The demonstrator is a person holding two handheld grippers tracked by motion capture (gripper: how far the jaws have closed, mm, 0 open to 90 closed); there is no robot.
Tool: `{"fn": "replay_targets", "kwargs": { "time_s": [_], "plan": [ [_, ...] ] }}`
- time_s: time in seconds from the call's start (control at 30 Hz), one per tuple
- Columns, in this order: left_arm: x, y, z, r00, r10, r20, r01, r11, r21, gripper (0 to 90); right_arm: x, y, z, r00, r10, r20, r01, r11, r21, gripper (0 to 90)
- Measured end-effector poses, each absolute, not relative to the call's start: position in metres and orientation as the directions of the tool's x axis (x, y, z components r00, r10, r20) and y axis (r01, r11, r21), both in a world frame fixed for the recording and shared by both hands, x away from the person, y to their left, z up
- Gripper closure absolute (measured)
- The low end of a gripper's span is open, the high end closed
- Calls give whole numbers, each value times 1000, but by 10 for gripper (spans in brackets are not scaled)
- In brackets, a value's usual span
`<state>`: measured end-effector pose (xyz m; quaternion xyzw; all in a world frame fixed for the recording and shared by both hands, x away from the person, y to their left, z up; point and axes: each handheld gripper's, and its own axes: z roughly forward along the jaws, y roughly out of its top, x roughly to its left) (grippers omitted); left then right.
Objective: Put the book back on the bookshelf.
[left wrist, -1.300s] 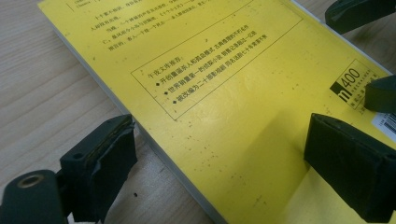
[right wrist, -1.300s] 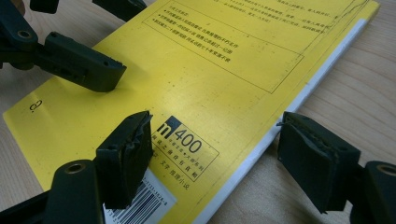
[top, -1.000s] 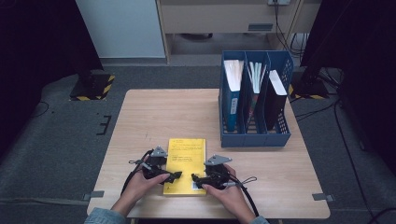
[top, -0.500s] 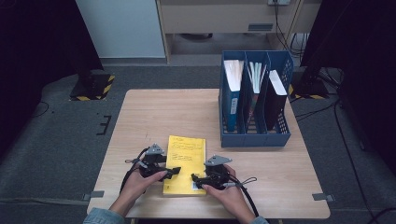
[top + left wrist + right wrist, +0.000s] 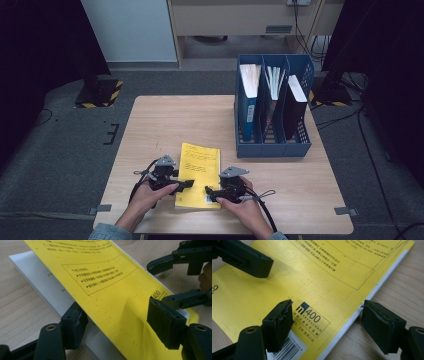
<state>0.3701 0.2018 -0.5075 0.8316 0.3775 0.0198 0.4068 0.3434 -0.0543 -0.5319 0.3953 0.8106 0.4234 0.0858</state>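
Left gripper view shows the left tongs (image 5: 117,327) closing around the lifted cover of the thin yellow paperback book (image 5: 110,285), pads probably not yet pressing. Book lies low centre on the wooden counter (image 5: 160,130). Right tongs (image 5: 327,327) stand open over its corner; better pinch the cover only, gently.

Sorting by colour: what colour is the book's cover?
Yellow with black print on the book; clearest in the right gripper view.

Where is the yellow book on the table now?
In the high view, the yellow book lies near the table's front edge, between both grippers, left of the blue file rack.
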Motion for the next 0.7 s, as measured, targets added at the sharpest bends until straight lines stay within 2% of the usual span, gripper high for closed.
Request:
{"fn": "replay_targets", "kwargs": {
  "time_s": [0.23,0.7],
  "plan": [
    [382,203,-500,738,595,-319,623,-417,662,337,344,-55,-532,-674,712,198,571,331,752,252],
    [400,189,-498,745,556,-367,651,-490,580,351,346,-55,-530,-680,704,207,577,339,743,245]
  ]
}}
